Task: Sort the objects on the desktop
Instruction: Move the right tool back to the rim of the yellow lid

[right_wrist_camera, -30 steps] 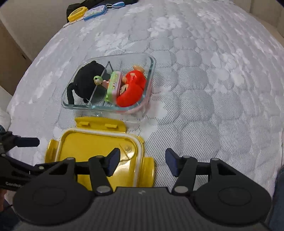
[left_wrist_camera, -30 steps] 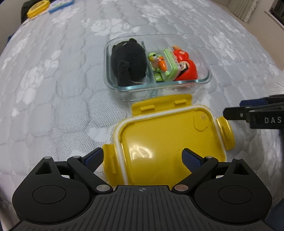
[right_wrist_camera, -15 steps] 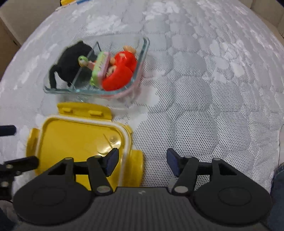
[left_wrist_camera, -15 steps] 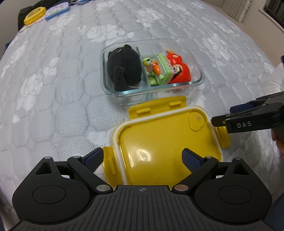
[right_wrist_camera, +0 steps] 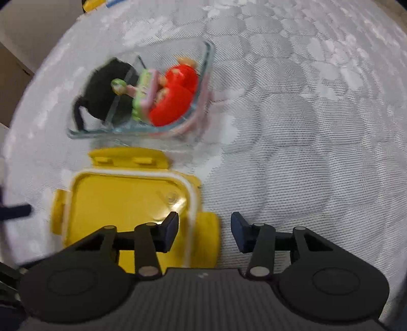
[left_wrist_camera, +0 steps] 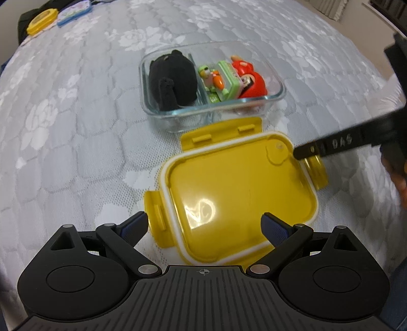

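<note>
A yellow lid [left_wrist_camera: 236, 193] with a white seal lies on the bedspread, just in front of a divided glass container [left_wrist_camera: 276, 95]. The container holds a black plush toy [left_wrist_camera: 173, 79], a green toy [left_wrist_camera: 221, 84] and a red toy [left_wrist_camera: 250, 81]. My left gripper [left_wrist_camera: 204, 225] is open, its fingers either side of the lid's near left part. My right gripper [right_wrist_camera: 204, 229] is open over the lid's right clasp [right_wrist_camera: 207, 236]; the lid [right_wrist_camera: 122, 198] and container [right_wrist_camera: 203, 84] show blurred there. One right finger [left_wrist_camera: 330, 146] reaches over the lid's far right corner.
A grey-white flowered bedspread [left_wrist_camera: 76, 152] covers the whole surface. A small yellow case [left_wrist_camera: 42, 21] and a blue-rimmed case [left_wrist_camera: 73, 14] lie at the far left edge. Bare bedspread lies right of the container [right_wrist_camera: 305, 152].
Both grippers have moved forward and down over the lid. The right gripper has come in over the lid's right clasp. The lid and container have not moved.
</note>
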